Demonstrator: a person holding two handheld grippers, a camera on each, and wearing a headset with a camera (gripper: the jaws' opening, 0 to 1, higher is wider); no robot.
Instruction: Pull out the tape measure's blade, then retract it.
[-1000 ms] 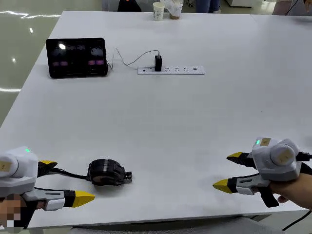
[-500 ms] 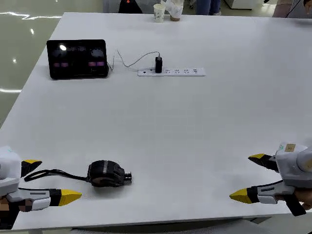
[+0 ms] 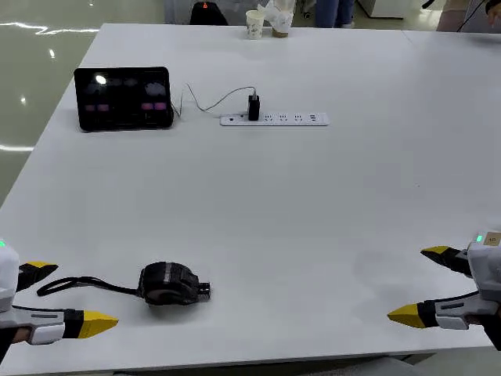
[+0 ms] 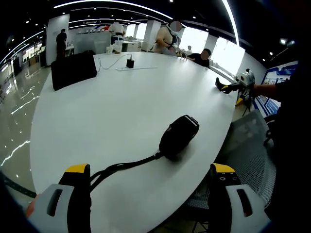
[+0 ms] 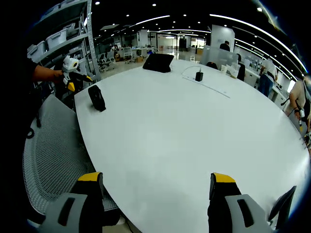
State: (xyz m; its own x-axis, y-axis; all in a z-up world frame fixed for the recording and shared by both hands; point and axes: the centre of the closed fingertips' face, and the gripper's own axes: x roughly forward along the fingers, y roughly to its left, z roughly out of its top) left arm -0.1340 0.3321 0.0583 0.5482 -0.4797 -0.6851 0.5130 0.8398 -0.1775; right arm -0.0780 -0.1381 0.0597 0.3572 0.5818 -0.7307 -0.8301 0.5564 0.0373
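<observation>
A black tape measure (image 3: 171, 283) lies on the white table (image 3: 297, 204) near the front left, blade retracted, its black wrist strap (image 3: 78, 283) trailing left. My left gripper (image 3: 66, 295) stands open at the table's front left corner, with the strap's loop end between its yellow tips. In the left gripper view the tape measure (image 4: 179, 136) rests ahead of the open jaws and the strap (image 4: 121, 167) runs back toward them. My right gripper (image 3: 427, 283) is open and empty at the front right edge. The right gripper view shows the tape measure (image 5: 96, 97) far off to the left.
A dark tablet (image 3: 123, 98) stands at the back left. A white power strip (image 3: 274, 119) with a black plug and cable lies mid-back. Paper cups (image 3: 255, 19) sit at the far edge. A grey mesh chair (image 4: 248, 145) is beside the table's front edge.
Both grippers have drawn back toward the table's front edge and outward, left one further left, right one further right. The tape measure has not moved.
</observation>
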